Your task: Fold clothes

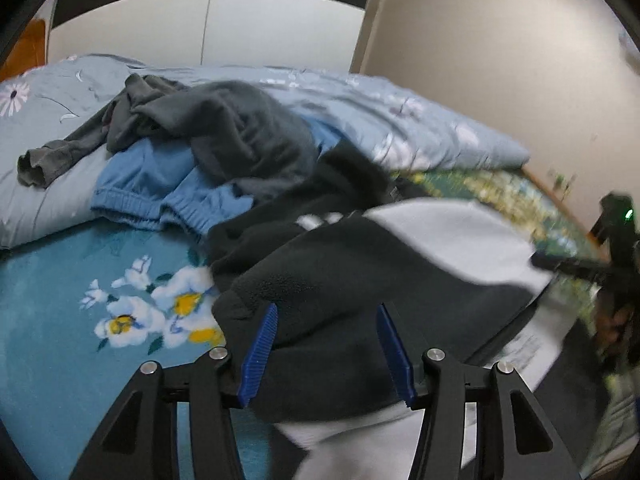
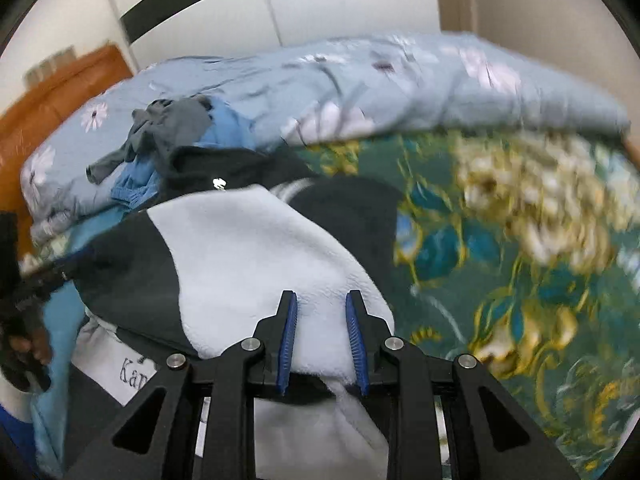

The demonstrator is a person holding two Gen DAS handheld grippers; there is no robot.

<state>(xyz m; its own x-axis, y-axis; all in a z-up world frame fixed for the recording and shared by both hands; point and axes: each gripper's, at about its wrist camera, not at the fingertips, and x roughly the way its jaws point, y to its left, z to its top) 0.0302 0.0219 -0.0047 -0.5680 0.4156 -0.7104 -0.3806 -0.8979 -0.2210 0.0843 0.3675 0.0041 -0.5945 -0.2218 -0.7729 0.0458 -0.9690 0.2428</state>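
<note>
A black-and-white fleece jacket (image 1: 360, 264) lies bunched on the bed. My left gripper (image 1: 327, 354) is open, its blue pads wide apart over the jacket's dark part. My right gripper (image 2: 322, 340) has its pads drawn close on a thick fold of the white panel (image 2: 256, 248), which bulges between them and hangs below. A pile of other clothes sits behind: a dark grey garment (image 1: 240, 132), blue pants (image 1: 160, 184) and a grey shirt (image 1: 60, 152). The right gripper (image 1: 612, 248) shows blurred at the left wrist view's right edge. A hand holding the left gripper (image 2: 28, 320) shows at the right wrist view's left edge.
A light blue flowered quilt (image 2: 400, 80) is heaped along the back of the bed. The bed cover is teal with white flowers (image 1: 80, 280) on the left and green with gold flowers (image 2: 520, 240) on the right. White wardrobe doors (image 1: 200, 28) and a wall stand behind.
</note>
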